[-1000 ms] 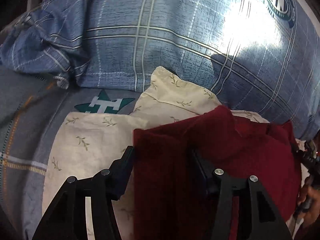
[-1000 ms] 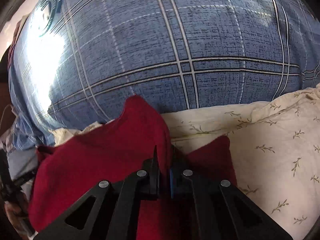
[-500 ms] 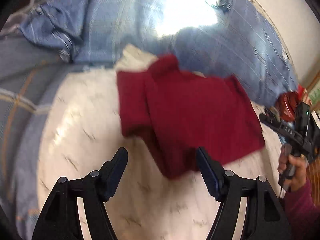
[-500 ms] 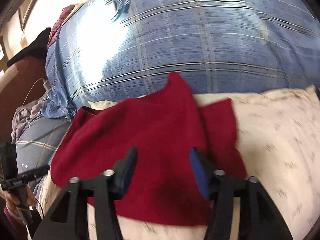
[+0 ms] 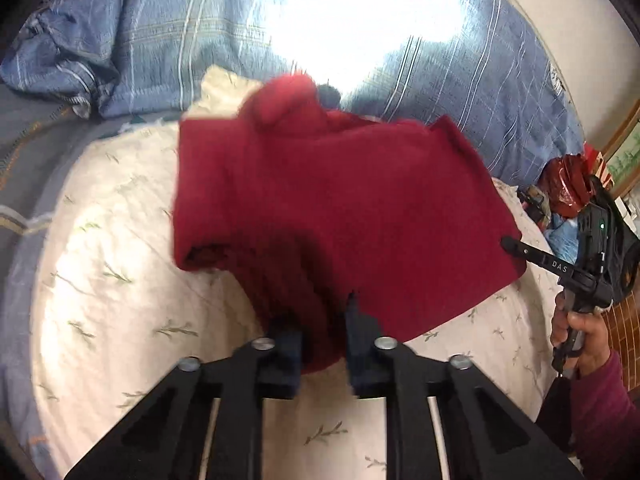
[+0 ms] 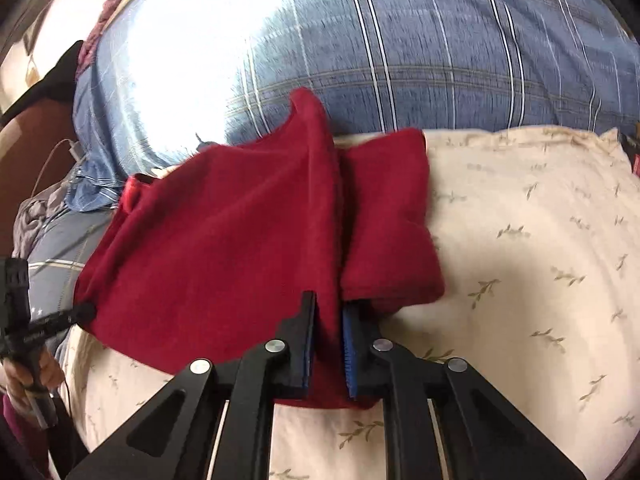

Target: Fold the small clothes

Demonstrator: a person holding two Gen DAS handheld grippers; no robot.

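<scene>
Both sets of fingers are now nearly closed on the red garment (image 5: 344, 208), where 0.5 s ago both stood wide open and clear of it. The left gripper (image 5: 323, 336) pinches a hanging fold at the garment's near edge, cloth bunched between its 2 fingers. The right gripper (image 6: 328, 340) clamps a raised ridge of the same cloth, its blue-lined fingers (image 6: 349, 344) pressed to either side of the ridge.

I judge this to be a fresh grip after a release: the fingers have let go, drawn back and taken new hold, so the next fold can be pulled. The garment looks partly folded, with 1 flap laid over on the right side in the right wrist view and a doubled layer at its left edge in the left wrist view.

The garment lies on a cream pillow (image 6: 540, 240) printed with small sprigs, across the pillow's far half and reaching its far edge. Beyond that edge a blue plaid duvet (image 6: 440, 52) is heaped on the bed, part of it washed out by glare.

No container is clearly in view. Past the pillow's right edge, in the left wrist view, sits something shiny and red (image 5: 568, 184), too small to name.
</scene>
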